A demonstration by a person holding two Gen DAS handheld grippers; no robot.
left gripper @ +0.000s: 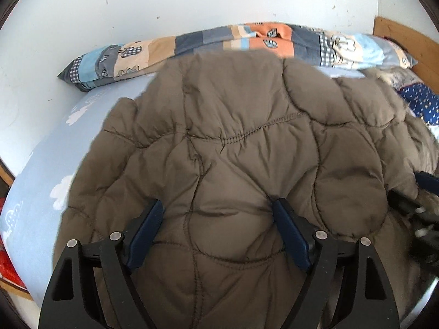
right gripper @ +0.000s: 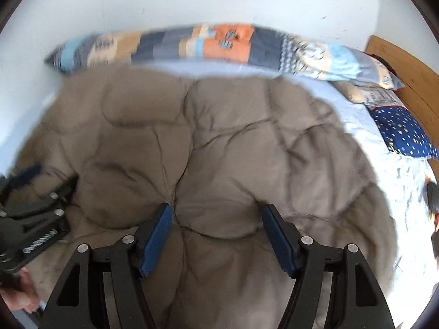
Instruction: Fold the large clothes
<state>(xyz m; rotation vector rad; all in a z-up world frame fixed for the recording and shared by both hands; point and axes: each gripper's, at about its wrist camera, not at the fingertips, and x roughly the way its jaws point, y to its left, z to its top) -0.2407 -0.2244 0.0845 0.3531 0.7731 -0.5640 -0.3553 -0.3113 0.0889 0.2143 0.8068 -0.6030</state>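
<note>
A brown quilted puffer jacket (left gripper: 247,109) (right gripper: 219,123) lies spread over the bed and fills most of both views. My left gripper (left gripper: 218,204) hovers low over its near part with the jaws wide; padding bulges between the blue pads, which do not pinch it. My right gripper (right gripper: 217,208) stands the same way further right, jaws apart over a quilted seam. Each gripper shows at the edge of the other's view: the right gripper (left gripper: 424,192) and the left gripper (right gripper: 30,192). The right wrist view is blurred.
The bed has a light blue sheet (left gripper: 41,192) (right gripper: 356,104) with white clouds. A patchwork quilt (left gripper: 219,41) (right gripper: 219,44) lies along the white wall. A navy dotted pillow (left gripper: 422,101) (right gripper: 403,131) and a wooden headboard (left gripper: 406,38) (right gripper: 406,65) are at the right. A hand (right gripper: 19,293) shows bottom left.
</note>
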